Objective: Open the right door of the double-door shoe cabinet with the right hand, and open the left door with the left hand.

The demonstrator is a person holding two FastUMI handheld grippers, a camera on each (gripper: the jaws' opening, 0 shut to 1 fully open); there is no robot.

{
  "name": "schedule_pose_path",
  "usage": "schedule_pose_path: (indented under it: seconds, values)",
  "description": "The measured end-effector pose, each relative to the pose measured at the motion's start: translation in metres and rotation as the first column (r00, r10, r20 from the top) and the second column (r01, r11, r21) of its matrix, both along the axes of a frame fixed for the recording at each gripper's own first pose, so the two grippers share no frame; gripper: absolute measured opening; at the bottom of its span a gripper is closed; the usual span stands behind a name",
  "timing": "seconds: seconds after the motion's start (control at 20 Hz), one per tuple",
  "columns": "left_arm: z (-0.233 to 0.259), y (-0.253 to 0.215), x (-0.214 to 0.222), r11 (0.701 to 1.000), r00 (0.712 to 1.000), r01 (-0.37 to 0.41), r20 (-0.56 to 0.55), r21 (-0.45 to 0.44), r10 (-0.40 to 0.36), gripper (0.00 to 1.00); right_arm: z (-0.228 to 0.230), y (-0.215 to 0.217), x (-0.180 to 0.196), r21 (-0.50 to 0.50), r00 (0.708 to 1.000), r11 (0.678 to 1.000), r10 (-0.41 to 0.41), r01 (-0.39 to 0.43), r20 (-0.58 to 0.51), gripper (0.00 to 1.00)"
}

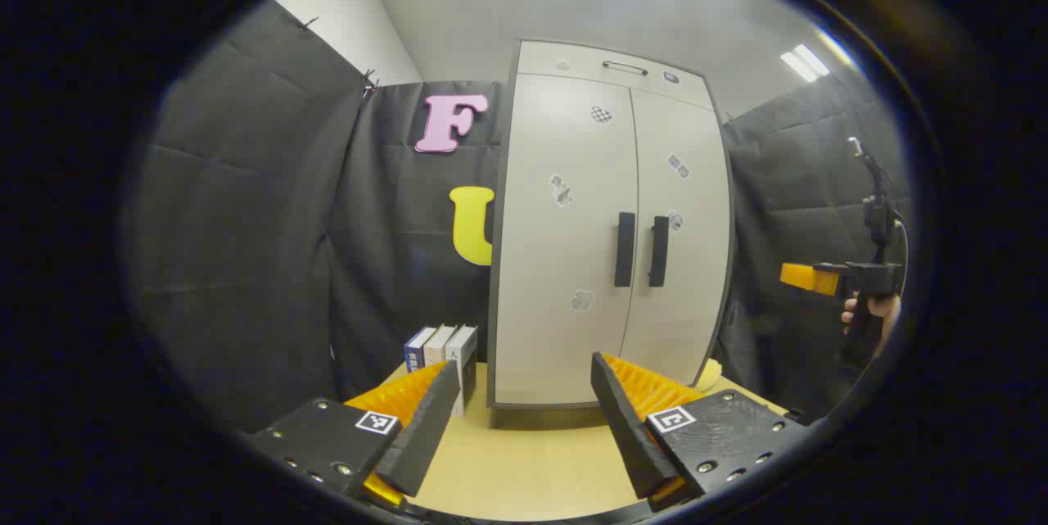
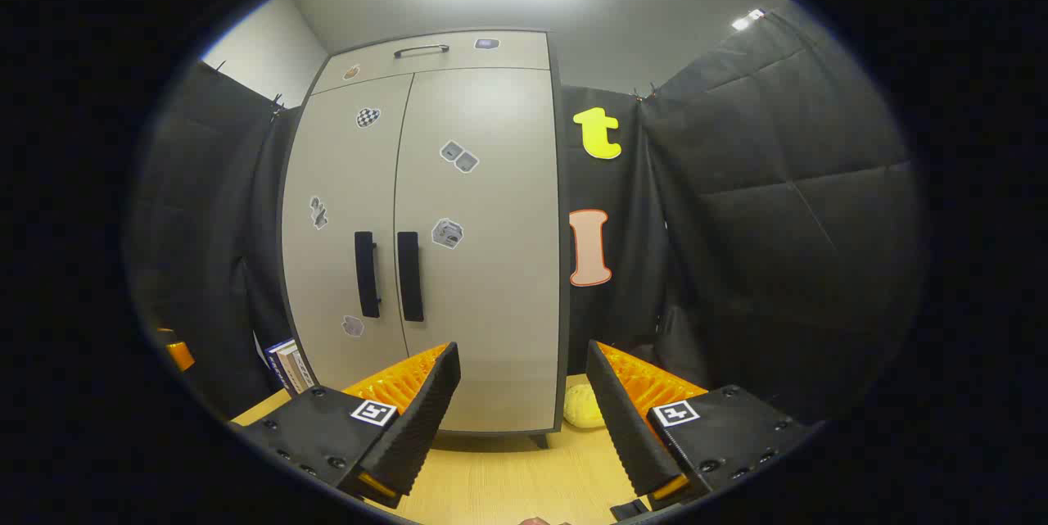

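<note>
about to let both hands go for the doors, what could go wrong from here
1. The two handles, the right handle and the left handle, sit close together, so the right gripper with its jaws open could catch the wrong one.
2. Both grippers meeting at the centre might collide; the left gripper is also open.
3. The books beside the cabinet may block the left door's swing.

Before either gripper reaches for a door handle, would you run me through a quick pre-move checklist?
1. Both cabinet doors shut: right door, left door: ok.
2. Right handle unobstructed: ok.
3. Left handle unobstructed: ok.
4. Right gripper open, holding nothing: ok.
5. Left gripper open, holding nothing: ok.
6. Grippers at the handles: not ok, both are short of the doors.
</note>
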State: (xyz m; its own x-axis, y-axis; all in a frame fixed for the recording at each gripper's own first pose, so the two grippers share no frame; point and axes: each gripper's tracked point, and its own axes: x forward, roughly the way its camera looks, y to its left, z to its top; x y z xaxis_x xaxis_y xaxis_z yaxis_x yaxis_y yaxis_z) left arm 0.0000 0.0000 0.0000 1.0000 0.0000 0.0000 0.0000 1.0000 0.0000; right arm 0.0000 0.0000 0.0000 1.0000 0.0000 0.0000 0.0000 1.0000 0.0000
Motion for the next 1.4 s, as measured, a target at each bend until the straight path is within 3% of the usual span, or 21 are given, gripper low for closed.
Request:
schedule_pose_path:
  seconds: [0.8,1.4]
  values:
    - [-0.022,0.007,0.011,0.999,0.999,0.014,-0.048,-0.03,-0.016,0.94,-0.001,0.023,0.014,0.003,0.999,0.999,0.042,-0.042,-0.009,0.98]
    - [-0.038,0.036,-0.004,0.997,0.997,-0.039,-0.076,-0.065,0.034,0.94,0.06,0.079,0.062,0.063,0.984,0.983,0.169,-0.172,0.048,0.97]
